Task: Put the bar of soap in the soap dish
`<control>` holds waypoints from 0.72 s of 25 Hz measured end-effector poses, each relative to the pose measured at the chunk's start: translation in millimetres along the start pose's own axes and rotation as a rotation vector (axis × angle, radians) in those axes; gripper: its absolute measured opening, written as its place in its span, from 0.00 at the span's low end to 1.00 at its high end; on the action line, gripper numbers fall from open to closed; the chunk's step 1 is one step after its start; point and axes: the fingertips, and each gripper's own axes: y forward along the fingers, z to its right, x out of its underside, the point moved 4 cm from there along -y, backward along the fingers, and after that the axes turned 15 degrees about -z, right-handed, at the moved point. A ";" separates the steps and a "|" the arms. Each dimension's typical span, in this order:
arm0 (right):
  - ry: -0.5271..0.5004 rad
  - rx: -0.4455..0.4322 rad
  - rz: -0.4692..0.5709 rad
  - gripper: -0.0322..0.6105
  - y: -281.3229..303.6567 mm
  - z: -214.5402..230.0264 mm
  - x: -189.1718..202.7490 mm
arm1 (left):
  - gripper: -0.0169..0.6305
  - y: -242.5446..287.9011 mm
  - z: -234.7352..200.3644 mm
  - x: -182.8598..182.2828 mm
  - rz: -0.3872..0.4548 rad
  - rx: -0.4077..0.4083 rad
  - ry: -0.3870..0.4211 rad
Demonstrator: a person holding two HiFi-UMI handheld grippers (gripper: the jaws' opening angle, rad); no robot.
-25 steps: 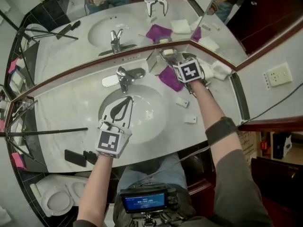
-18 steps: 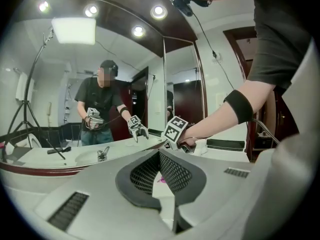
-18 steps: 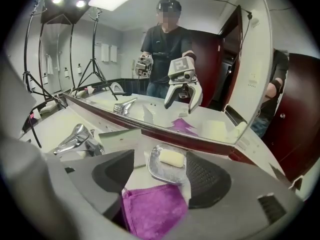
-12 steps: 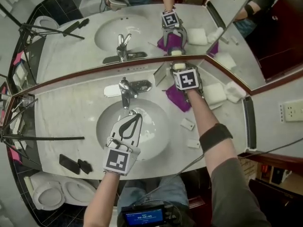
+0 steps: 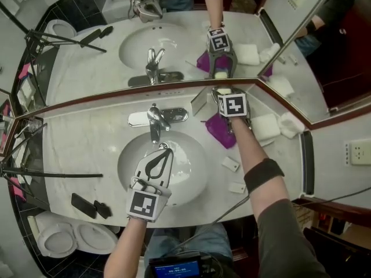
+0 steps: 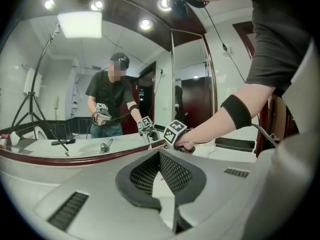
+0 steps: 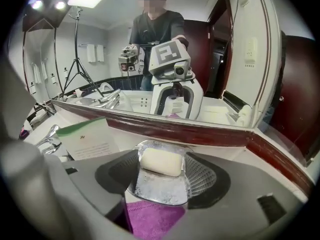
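A cream bar of soap point(image 7: 161, 161) sits between the jaws of my right gripper point(image 7: 162, 159), which is shut on it. Right under it lies a shiny metal soap dish point(image 7: 159, 189), and the soap is at the dish's far end; I cannot tell whether it touches. In the head view the right gripper point(image 5: 223, 92) is at the back of the counter, by the mirror, with the soap point(image 5: 224, 90) at its tips. My left gripper point(image 5: 164, 152) hangs over the basin point(image 5: 194, 155), shut and holding nothing; its tips point(image 6: 160, 156) meet in the left gripper view.
A purple cloth point(image 5: 219, 131) lies just in front of the dish, a folded card point(image 5: 200, 101) to its left. The tap point(image 5: 155, 120) stands behind the basin. White folded towels point(image 5: 265, 126) lie at the right, two small white packets point(image 5: 230, 164) nearer, black items point(image 5: 84, 204) front left.
My right gripper has sunk with the soap towards the counter by the mirror. My left gripper has dropped a little over the basin and stays shut.
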 end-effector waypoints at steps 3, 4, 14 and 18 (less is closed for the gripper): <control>-0.003 -0.020 -0.002 0.52 2.7 -0.7 -1.0 | 0.03 3.9 -0.3 1.7 -0.004 0.005 0.001; -0.003 -0.029 -0.004 0.51 3.2 -1.3 -1.4 | 0.03 5.1 -0.4 1.7 -0.005 0.006 0.000; -0.038 -0.041 -0.002 0.46 -0.7 -1.6 -2.1 | 0.03 9.4 -2.0 4.5 -0.021 0.012 -0.005; -0.091 -0.033 0.008 0.46 -7.9 -3.5 -0.2 | 0.03 10.4 -0.6 5.1 -0.026 0.017 -0.008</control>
